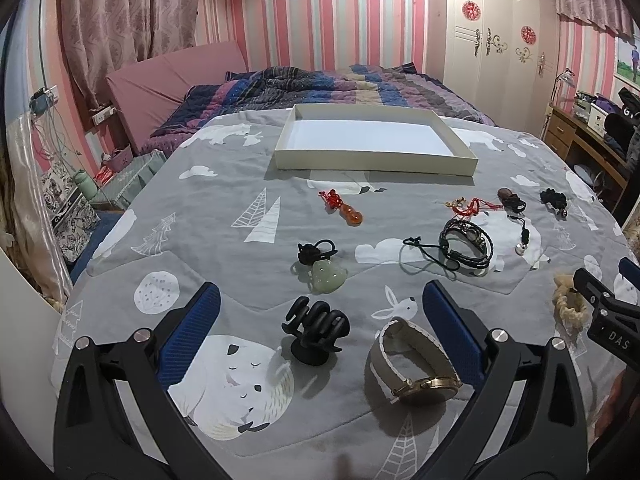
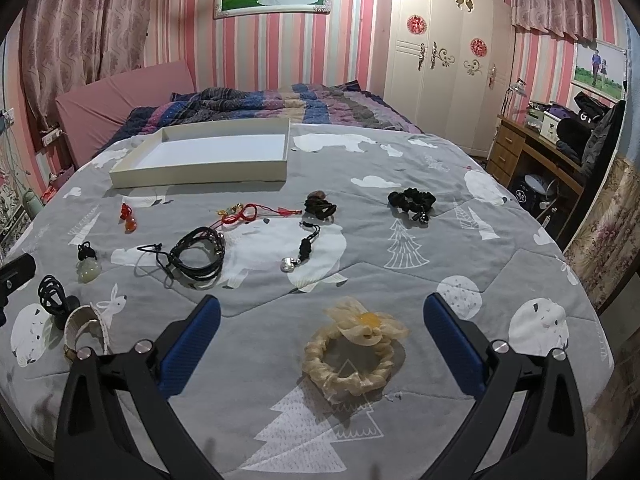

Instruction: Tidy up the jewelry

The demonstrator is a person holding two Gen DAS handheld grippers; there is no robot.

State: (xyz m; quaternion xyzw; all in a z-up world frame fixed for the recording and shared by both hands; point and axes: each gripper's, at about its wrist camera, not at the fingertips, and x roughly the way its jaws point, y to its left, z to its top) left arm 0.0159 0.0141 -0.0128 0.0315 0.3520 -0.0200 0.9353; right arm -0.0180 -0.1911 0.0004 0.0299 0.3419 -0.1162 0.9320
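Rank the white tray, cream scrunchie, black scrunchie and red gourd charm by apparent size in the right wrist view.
1. White tray, clearly largest, though farthest.
2. Cream scrunchie, but it lies nearest the camera, so its lead is unsure.
3. Black scrunchie.
4. Red gourd charm, smallest.

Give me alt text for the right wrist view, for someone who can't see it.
Open blue-padded tongs hover over a cream scrunchie with a sheer bow, lying on a grey bedspread. Beyond it lie a black braided bracelet, a black scrunchie and small pendants; an empty white tray sits farther back.
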